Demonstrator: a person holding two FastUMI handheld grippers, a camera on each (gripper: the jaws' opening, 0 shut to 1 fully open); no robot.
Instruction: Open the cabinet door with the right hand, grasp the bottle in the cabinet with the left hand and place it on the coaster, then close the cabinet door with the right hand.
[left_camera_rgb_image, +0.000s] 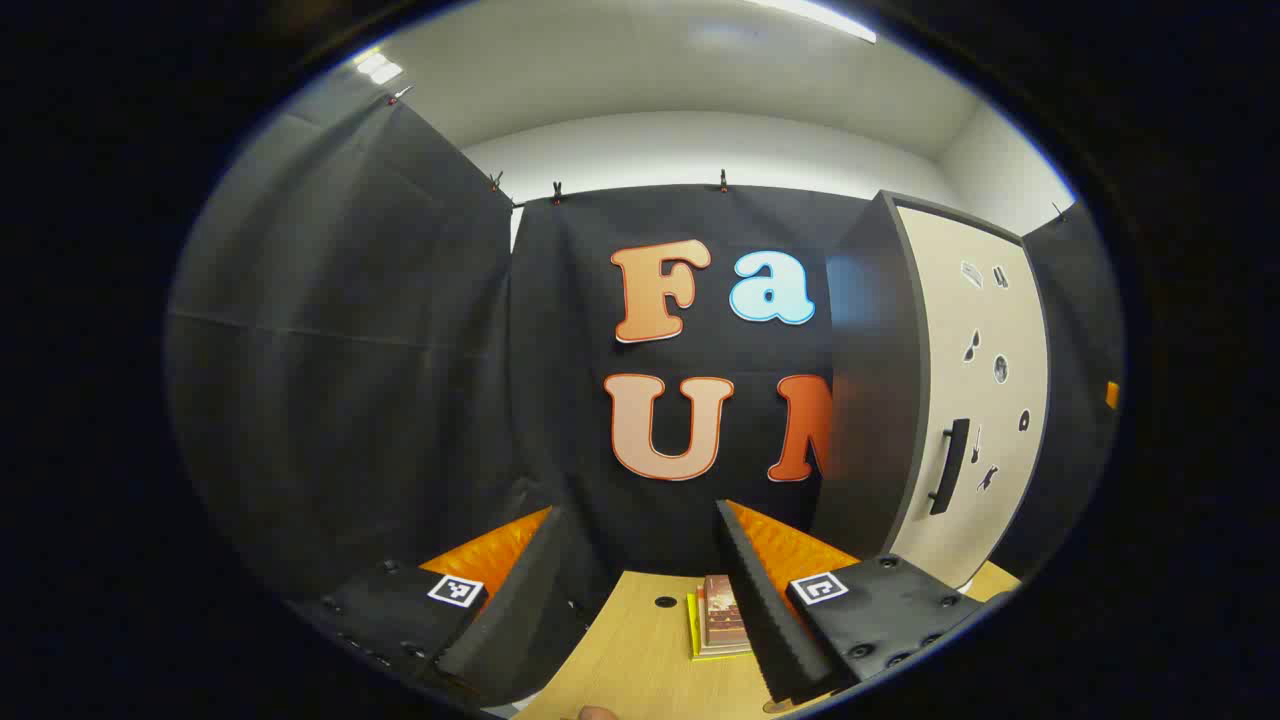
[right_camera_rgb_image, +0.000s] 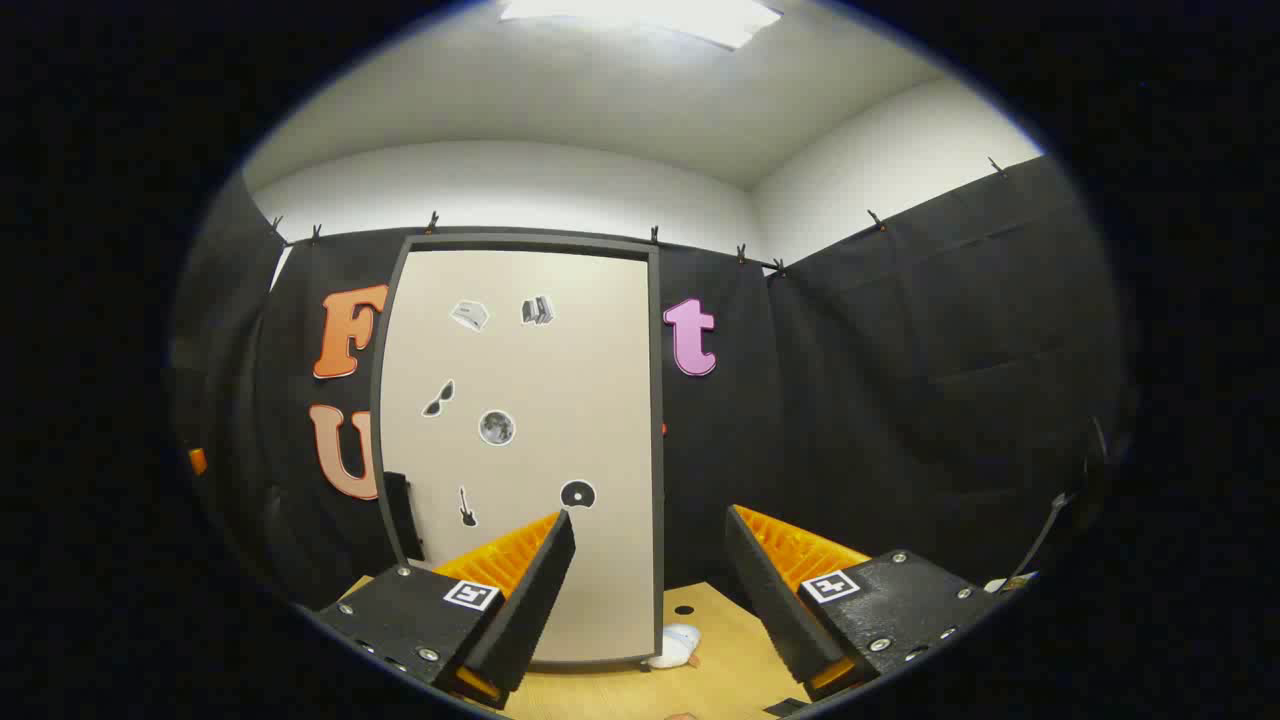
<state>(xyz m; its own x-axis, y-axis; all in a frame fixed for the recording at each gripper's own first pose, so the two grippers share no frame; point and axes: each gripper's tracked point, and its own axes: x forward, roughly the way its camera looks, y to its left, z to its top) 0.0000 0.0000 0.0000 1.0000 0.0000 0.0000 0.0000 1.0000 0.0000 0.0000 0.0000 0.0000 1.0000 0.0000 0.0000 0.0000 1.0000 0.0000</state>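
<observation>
1. In the left gripper view the left gripper (left_camera_rgb_image: 640, 590) has its fingers spread wide with nothing between them, hanging above the wooden worktop (left_camera_rgb_image: 640, 660).
2. Between those fingers, on the worktop, lies a small stack of books (left_camera_rgb_image: 718, 618), close against the inner edge of the finger on the right side of the view.
3. A dark round hole (left_camera_rgb_image: 666, 602) sits in the worktop just left of the books.
4. The cabinet (left_camera_rgb_image: 880, 400) stands far right in this view, upright on the worktop, its dark side panel turned toward the camera.
5. The cabinet door (left_camera_rgb_image: 985, 400) is pale, carries several small stickers, and lies flush in its frame, so it is closed.
6. A dark vertical handle (left_camera_rgb_image: 950, 465) is fixed near the door's left edge, in the lower half.
7. In the right gripper view the right gripper (right_camera_rgb_image: 650, 590) is also spread wide and empty, apart from the door, which faces it straight ahead.
8. The handle appears there at the door's lower left edge, left of the gripper.
9. A small white object (right_camera_rgb_image: 675, 645) rests on the worktop at the door's lower right corner; what it is I cannot tell.
10. The bottle is not to be seen with the door closed.
</observation>
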